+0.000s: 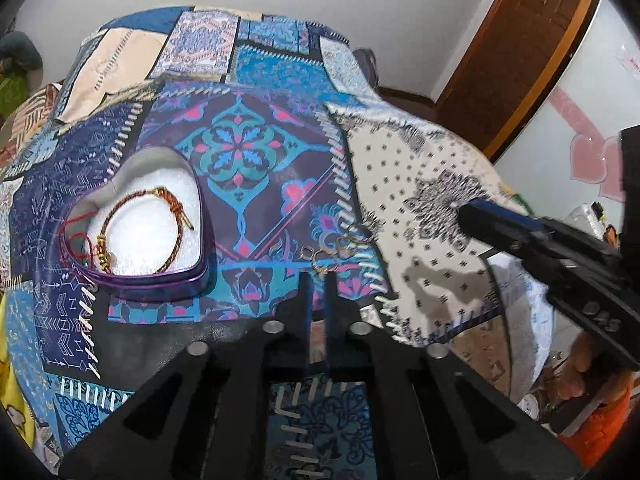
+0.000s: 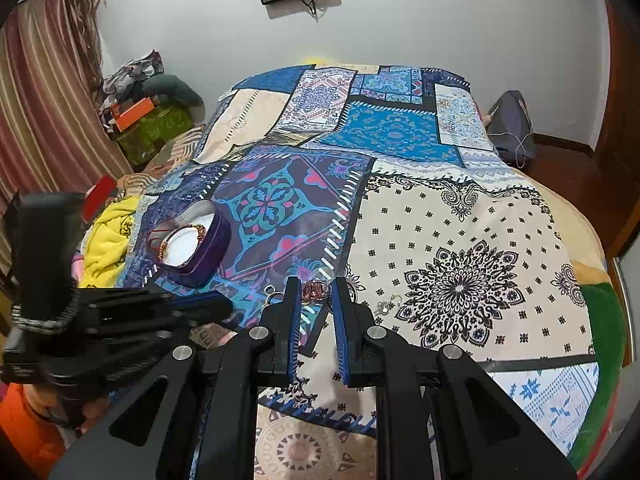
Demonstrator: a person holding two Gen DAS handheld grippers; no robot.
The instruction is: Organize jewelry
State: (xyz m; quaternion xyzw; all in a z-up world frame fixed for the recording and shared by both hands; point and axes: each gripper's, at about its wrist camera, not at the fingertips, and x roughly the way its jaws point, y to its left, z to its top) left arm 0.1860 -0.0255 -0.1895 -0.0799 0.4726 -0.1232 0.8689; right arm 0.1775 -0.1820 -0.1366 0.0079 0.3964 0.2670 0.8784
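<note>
I read this as the pickup step for the loose pieces still lying on the bed's patchwork quilt (image 2: 460,216), with the purple heart-shaped box (image 1: 136,276) already holding a braided bracelet (image 1: 160,216) on its white lining. My right tool (image 2: 316,292) is set wide, its 2 fingers straddling a small reddish beaded piece (image 2: 316,291) that sits between the tips; I can't tell whether the pads touch it yet. Just to its right lies a pair of silvery earrings (image 2: 387,304), and to its left a thin ring (image 2: 272,292). My left tool (image 1: 318,280) is narrow, nearly closed on nothing, with its tips just short of a cluster of small gold rings (image 1: 332,250). The box sits well to the left of both tools. Next, I'd judge, the right tool must close gently on the beaded piece, low enough to catch it without pinching quilt fabric, then carry it leftward over the box rim.
</note>
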